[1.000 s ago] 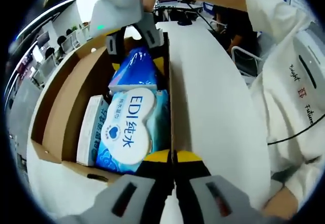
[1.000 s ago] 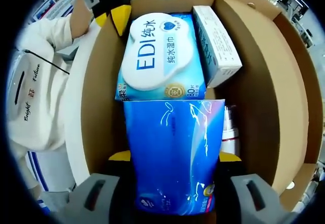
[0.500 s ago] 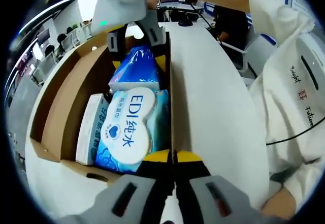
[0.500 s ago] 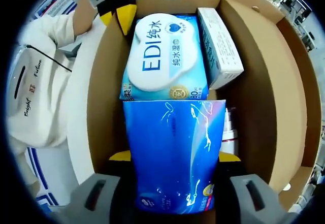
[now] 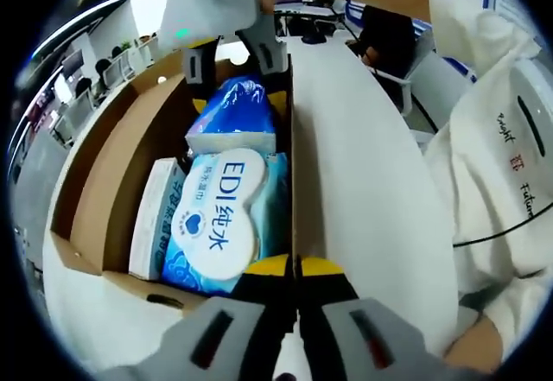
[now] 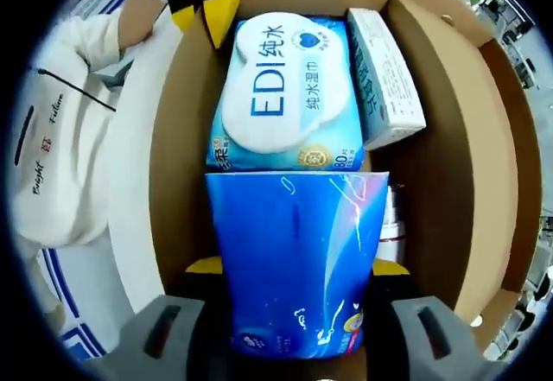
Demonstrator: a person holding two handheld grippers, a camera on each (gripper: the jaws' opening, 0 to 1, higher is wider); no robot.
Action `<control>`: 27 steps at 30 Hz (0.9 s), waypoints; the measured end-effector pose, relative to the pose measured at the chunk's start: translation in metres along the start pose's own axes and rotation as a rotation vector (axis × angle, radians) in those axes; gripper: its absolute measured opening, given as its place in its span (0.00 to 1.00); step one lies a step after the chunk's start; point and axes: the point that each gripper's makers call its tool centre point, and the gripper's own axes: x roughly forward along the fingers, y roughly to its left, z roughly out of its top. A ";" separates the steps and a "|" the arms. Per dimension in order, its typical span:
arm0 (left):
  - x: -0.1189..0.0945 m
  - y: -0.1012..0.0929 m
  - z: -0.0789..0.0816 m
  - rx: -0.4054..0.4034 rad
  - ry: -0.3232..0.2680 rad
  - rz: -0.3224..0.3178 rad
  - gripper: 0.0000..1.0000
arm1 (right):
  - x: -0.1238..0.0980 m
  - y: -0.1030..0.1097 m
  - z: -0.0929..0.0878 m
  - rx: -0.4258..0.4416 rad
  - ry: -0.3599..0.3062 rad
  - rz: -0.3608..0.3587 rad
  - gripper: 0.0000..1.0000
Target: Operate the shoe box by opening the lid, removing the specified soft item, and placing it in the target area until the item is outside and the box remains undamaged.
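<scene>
The open cardboard shoe box (image 5: 104,182) holds several packs. My right gripper (image 6: 298,264) is shut on a blue soft tissue pack (image 6: 294,260), held upright at one end of the box. In the left gripper view this pack (image 5: 232,117) sits between the right gripper's fingers (image 5: 270,53) under a gloved hand. A white-and-blue EDI wet-wipes pack (image 5: 216,217) (image 6: 289,87) lies flat in the middle. My left gripper (image 5: 294,269) is shut on the rim of the box's side wall (image 5: 292,182); in the right gripper view its yellow tip (image 6: 207,5) sits on that wall.
A slim white carton (image 5: 155,217) (image 6: 384,79) stands beside the wipes, and a small bottle (image 6: 390,225) is tucked behind the blue pack. A white panel (image 5: 363,165) stretches beside the box, with the person's white sleeve (image 5: 510,156) past it. Office desks lie beyond.
The right gripper has raised the blue tissue pack a little, away from the wipes pack. The left gripper has kept its hold on the box wall.
</scene>
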 end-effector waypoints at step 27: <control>0.001 0.001 0.002 -0.011 -0.017 0.002 0.01 | -0.062 -0.008 0.021 0.003 -0.305 0.020 0.60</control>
